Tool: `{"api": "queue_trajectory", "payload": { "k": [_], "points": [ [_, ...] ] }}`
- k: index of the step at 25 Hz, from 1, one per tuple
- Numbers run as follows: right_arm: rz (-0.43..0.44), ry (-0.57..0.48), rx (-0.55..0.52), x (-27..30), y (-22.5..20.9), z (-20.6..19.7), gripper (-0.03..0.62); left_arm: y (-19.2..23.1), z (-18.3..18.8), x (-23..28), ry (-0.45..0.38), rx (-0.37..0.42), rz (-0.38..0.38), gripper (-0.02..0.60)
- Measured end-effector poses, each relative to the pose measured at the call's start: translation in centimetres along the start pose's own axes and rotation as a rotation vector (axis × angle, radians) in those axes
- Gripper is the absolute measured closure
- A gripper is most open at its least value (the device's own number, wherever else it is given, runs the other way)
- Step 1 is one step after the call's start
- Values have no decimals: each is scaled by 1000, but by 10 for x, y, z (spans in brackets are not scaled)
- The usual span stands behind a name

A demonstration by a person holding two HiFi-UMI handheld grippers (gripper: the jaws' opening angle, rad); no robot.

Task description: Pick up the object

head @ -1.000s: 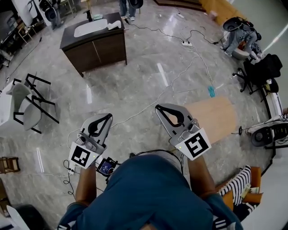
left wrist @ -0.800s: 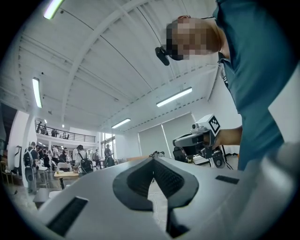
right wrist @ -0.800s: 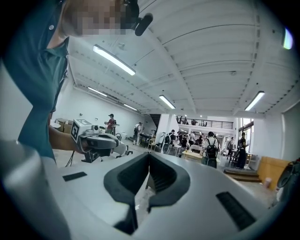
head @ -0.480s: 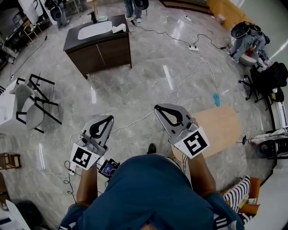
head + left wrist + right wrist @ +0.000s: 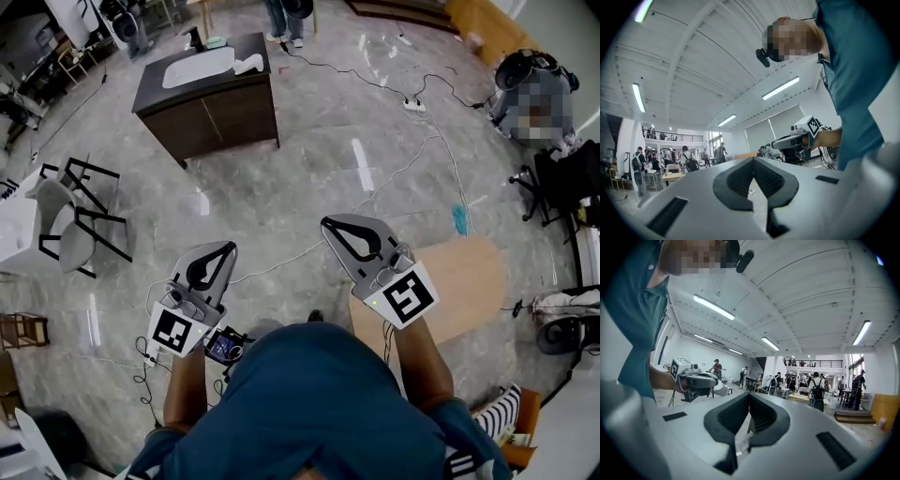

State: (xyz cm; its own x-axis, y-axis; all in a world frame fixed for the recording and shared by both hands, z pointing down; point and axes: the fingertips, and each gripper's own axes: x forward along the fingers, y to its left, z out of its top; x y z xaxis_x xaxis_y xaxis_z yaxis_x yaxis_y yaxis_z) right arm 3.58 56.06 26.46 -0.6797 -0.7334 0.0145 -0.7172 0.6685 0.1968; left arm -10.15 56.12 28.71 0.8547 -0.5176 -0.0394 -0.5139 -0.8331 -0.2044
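My left gripper point(image 5: 227, 246) and right gripper point(image 5: 328, 223) are held out level over the marble floor, side by side. Both are shut with nothing between the jaws. The left gripper view shows its own shut jaws point(image 5: 752, 160), with the right gripper point(image 5: 788, 140) off to the side. In the right gripper view the tips point(image 5: 748, 395) also meet, and the left gripper point(image 5: 697, 379) is beside them. Far ahead stands a dark cabinet point(image 5: 211, 103) with a white basin point(image 5: 196, 66); a white object point(image 5: 247, 63) lies on its top. Neither gripper is near it.
A light wooden board point(image 5: 455, 286) lies on the floor just right of my right gripper. Black-framed chairs point(image 5: 70, 220) stand at the left. Cables and a power strip point(image 5: 414, 105) run across the floor ahead. Chairs and gear point(image 5: 562, 178) line the right wall.
The floor, the cabinet and the wooden board have slid toward the bottom of the head view as I walk forward. Both grippers keep their pose and stay shut.
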Motion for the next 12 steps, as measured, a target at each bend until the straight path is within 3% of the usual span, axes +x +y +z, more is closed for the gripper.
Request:
{"api": "queue_trajectory", "payload": {
  "k": [5, 12],
  "points": [
    [3, 2, 25, 10, -20, -11, 579, 10, -7, 21, 25, -6, -15, 577],
    [-49, 32, 47, 49, -42, -20, 579, 63, -23, 38, 21, -27, -54, 577]
  ]
}}
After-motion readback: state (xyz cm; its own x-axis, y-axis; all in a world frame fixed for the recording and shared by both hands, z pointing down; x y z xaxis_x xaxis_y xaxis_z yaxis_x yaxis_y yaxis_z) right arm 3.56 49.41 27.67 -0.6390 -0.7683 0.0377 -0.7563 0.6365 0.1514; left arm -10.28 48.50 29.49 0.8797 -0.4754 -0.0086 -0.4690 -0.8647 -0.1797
